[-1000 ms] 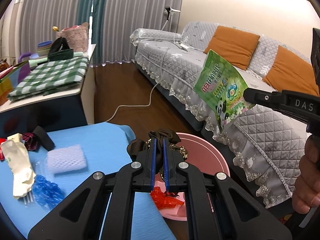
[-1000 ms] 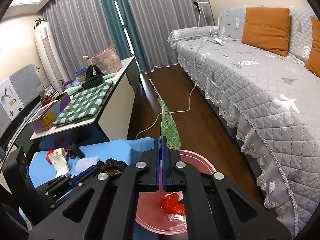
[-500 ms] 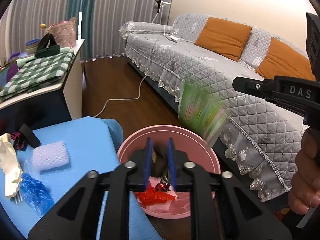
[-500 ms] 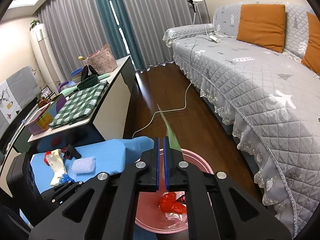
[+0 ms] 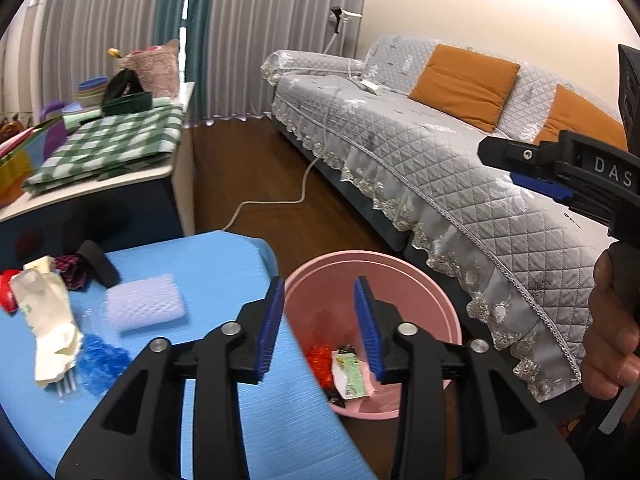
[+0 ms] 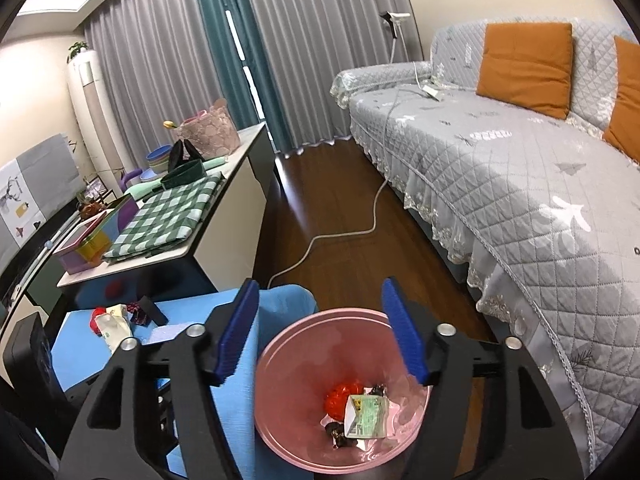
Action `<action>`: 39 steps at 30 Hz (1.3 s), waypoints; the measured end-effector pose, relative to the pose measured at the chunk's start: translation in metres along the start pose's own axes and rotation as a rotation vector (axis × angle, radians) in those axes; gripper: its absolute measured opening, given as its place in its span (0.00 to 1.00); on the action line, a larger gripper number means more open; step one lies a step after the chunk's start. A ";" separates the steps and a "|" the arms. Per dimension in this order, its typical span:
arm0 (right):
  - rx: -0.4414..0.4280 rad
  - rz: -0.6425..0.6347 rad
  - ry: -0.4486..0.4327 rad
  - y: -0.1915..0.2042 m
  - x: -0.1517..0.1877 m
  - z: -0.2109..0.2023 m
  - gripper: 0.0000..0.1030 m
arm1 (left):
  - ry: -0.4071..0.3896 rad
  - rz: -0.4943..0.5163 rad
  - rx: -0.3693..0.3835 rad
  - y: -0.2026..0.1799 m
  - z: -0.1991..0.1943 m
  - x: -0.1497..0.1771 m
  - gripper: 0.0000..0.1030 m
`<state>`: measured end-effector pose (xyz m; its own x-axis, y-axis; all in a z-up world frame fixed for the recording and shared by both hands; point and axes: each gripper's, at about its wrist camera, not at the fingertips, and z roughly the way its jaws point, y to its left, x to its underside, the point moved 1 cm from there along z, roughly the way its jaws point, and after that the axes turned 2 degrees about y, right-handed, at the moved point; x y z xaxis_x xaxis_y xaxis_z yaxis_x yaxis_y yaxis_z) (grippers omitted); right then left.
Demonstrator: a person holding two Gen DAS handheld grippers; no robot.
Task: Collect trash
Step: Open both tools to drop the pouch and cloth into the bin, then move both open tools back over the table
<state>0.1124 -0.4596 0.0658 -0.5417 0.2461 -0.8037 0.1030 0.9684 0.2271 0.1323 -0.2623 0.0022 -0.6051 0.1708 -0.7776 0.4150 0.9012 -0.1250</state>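
Both grippers are hanging over the pink bin (image 6: pixel 280 364) right now, and both are empty. The right gripper (image 6: pixel 320 332) has just been opening; its blue pads (image 6: pixel 404 340) are sitting wide apart with nothing between them. The green packet (image 6: pixel 366 416) is lying flat at the bottom of the bin, straight below those jaws, next to a red wrapper (image 6: pixel 340 400) and some dark scraps.

The left gripper (image 5: pixel 318 328) has just been opening too — it's partway open, nothing pinched, with its jaws straddling the bin's near rim where it's meeting the blue mat (image 5: pixel 224 272).

More trash is still waiting on the mat, well off to the left of the left gripper: a white foam net (image 5: pixel 144 308), a cream bag (image 5: pixel 48 320), a blue crinkly wrapper (image 5: pixel 100 364) (plus a small black block (image 5: pixel 98 264) behind them).
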 end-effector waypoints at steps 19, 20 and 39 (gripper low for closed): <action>-0.040 -0.121 -0.130 0.063 0.006 -0.015 0.93 | -0.146 -0.053 -0.171 0.072 -0.076 0.015 0.91; -0.036 -0.127 -0.134 0.066 0.007 -0.015 0.93 | -0.153 -0.055 -0.183 0.076 -0.080 0.016 0.91; -0.129 -0.192 -0.050 0.129 0.029 0.003 0.91 | -0.217 -0.162 -0.358 0.178 -0.146 0.015 0.91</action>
<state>0.1123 -0.3277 0.0704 -0.4990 0.0625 -0.8644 -0.1076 0.9852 0.1334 0.0977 -0.0413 0.0579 -0.4708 -0.0366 -0.8815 0.0422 0.9971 -0.0639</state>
